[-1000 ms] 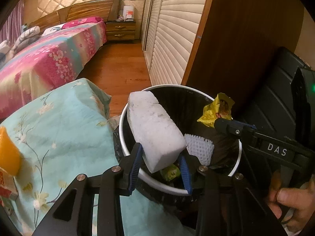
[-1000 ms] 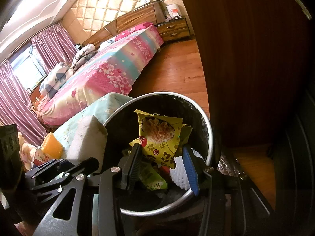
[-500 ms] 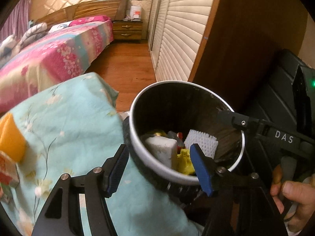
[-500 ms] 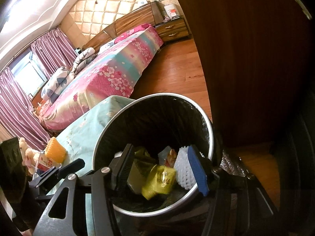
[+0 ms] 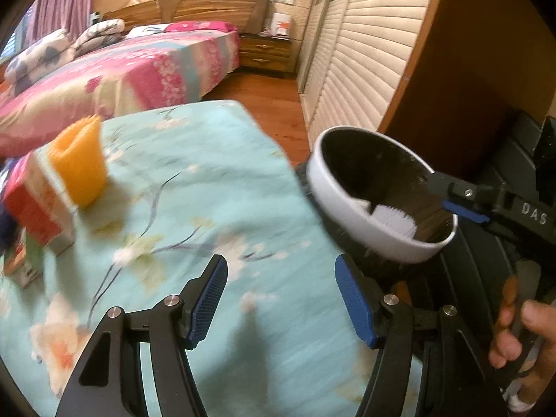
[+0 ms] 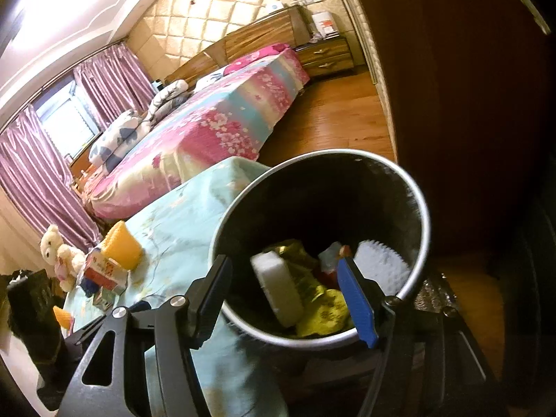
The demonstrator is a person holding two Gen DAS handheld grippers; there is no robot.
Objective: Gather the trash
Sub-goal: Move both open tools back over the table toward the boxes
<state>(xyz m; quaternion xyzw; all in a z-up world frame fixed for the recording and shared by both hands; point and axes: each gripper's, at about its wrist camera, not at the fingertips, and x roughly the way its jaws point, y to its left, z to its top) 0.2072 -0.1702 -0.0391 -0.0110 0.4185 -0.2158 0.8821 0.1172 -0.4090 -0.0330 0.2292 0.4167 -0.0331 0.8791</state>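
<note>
My left gripper [image 5: 279, 267] is open and empty above the turquoise flowered cloth [image 5: 194, 215], left of the white-rimmed trash bin [image 5: 347, 205]. On the cloth to its far left stand an orange foam net [image 5: 78, 166] and a red carton [image 5: 31, 205]. My right gripper [image 6: 283, 267] hangs over the bin's [image 6: 422, 208] near rim, its jaws opening with nothing pressed between the pads. In the bin lie a white foam block [image 6: 278, 288], a yellow wrapper [image 6: 323, 309] and a white foam net [image 6: 382, 264].
A bed with a pink flowered cover [image 6: 222, 118] stands behind the cloth-covered surface. A slatted wardrobe [image 5: 361, 59] and a dark wooden panel [image 6: 469, 104] rise just behind the bin. A teddy bear [image 6: 55, 246] sits beyond the carton [image 6: 102, 271]. A person's hand [image 5: 521, 333] holds the right gripper's handle.
The left gripper let the white foam block fall into the bin, opened and swung left over the cloth. The right gripper dropped the yellow wrapper into the bin and its jaws widened.
</note>
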